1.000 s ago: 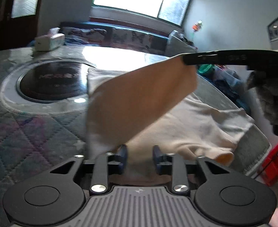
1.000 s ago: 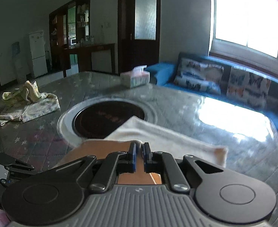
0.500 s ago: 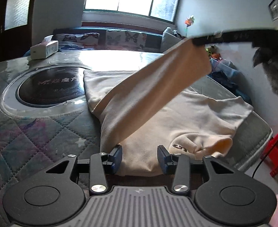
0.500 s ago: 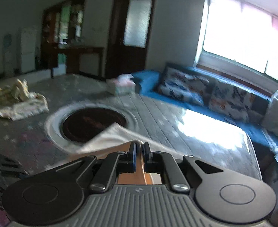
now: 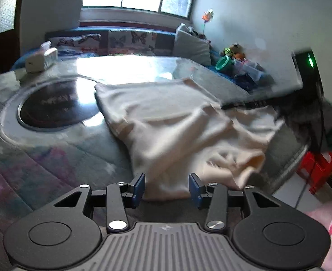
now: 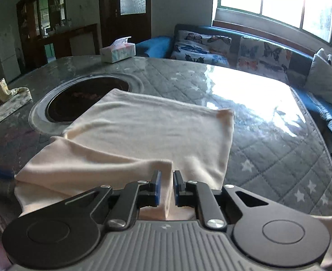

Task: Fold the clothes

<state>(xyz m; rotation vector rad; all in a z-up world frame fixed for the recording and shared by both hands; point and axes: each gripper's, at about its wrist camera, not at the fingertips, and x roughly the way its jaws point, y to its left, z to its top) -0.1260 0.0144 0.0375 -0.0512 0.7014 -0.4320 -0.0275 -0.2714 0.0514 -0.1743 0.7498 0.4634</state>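
While the cream garment (image 6: pixel 148 135) is spread on the desk (image 6: pixel 267 149), a fold is framed—unpinched—by the right gripper's (image 6: pixel 166 188) opening fingers; its hem is straddled by the left gripper's (image 5: pixel 166 186) parted fingers.

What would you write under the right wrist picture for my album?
The right gripper is opening over a fold of the cream garment spread on the quilted table.

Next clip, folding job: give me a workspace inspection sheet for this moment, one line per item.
Surface: quilted table, dark round inset.
Job's things: cream garment lying partly folded.
Clutter: tissue box; crumpled floral cloth.
Grippers: left gripper open at the garment's near edge; right gripper opening, fabric fold between its jaws.
Cables: dark cable by the right gripper.
Surroundings: blue sofa, window, red object on the floor.
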